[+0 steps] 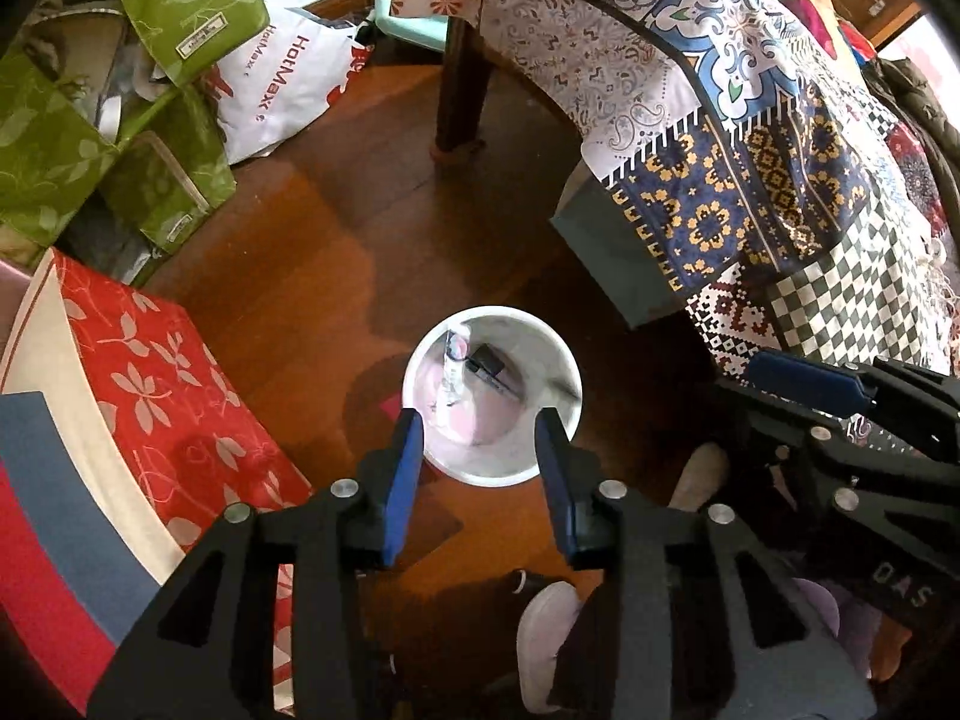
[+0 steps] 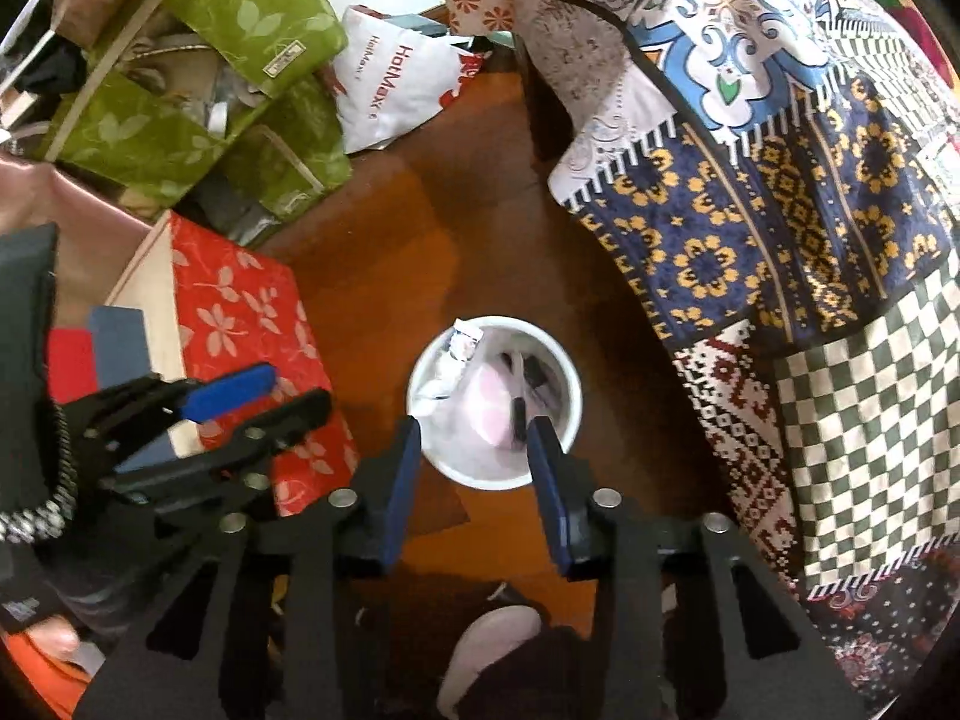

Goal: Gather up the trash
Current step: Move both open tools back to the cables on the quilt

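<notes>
A white round bin (image 1: pixel 570 387) stands on the wooden floor, lined with a pale pink bag. Inside it lie a crumpled white wrapper (image 1: pixel 454 360) and a small black item (image 1: pixel 489 360). My left gripper (image 1: pixel 480 426) points down over the bin's near rim, open, nothing between its blue pads. In the right wrist view the bin (image 2: pixel 573 396) shows the wrapper (image 2: pixel 459 357) and a blurred dark piece (image 2: pixel 517 417) close to one pad. My right gripper (image 2: pixel 476 432) hangs open above it, gripping nothing. Each gripper appears in the other's view: right gripper (image 1: pixel 774 390), left gripper (image 2: pixel 300 387).
A red floral box (image 1: pixel 180 396) stands left of the bin, with green floral boxes (image 1: pixel 72 138) and a white HotMax bag (image 1: pixel 282 78) behind. A table under a patchwork cloth (image 1: pixel 750 192), with its leg (image 1: pixel 462 96), rises at the right. A person's pale slipper (image 1: pixel 546 642) is near the bottom.
</notes>
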`<act>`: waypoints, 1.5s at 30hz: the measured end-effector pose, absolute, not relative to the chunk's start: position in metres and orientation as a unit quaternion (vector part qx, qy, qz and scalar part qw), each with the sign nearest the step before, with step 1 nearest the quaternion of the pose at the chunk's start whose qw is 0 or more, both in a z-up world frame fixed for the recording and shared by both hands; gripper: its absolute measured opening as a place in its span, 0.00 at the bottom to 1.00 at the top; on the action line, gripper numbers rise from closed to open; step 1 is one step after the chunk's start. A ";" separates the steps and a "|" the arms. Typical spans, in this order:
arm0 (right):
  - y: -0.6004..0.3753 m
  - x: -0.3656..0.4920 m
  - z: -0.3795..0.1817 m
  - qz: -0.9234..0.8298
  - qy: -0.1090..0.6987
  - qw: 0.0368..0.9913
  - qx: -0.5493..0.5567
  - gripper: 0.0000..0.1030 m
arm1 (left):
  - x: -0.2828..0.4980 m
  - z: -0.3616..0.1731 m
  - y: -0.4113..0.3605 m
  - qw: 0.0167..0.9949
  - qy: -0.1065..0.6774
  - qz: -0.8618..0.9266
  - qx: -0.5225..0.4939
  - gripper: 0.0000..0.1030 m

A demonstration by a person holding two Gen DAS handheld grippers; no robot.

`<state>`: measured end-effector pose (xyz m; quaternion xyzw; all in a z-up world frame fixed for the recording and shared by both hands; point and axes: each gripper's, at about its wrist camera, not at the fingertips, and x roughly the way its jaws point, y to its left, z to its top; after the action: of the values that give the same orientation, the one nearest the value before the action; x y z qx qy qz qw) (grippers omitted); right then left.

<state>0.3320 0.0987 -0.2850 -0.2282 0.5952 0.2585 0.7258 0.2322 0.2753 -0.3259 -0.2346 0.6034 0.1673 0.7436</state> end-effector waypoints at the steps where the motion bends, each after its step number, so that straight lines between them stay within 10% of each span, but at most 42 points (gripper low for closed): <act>1: 0.097 0.331 -0.285 0.258 0.594 0.726 -0.231 0.33 | 0.231 -0.323 0.275 0.746 0.601 0.168 -0.233 0.36; 45: -0.158 0.296 -0.009 0.187 0.314 0.919 -0.146 0.39 | 0.321 -0.076 0.083 0.912 0.387 0.055 -0.125 0.40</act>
<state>0.2960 -0.1578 -0.0089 -0.1463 0.3143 0.1866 0.9193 0.3214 0.0832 -0.0757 -0.1253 0.3875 0.0554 0.9116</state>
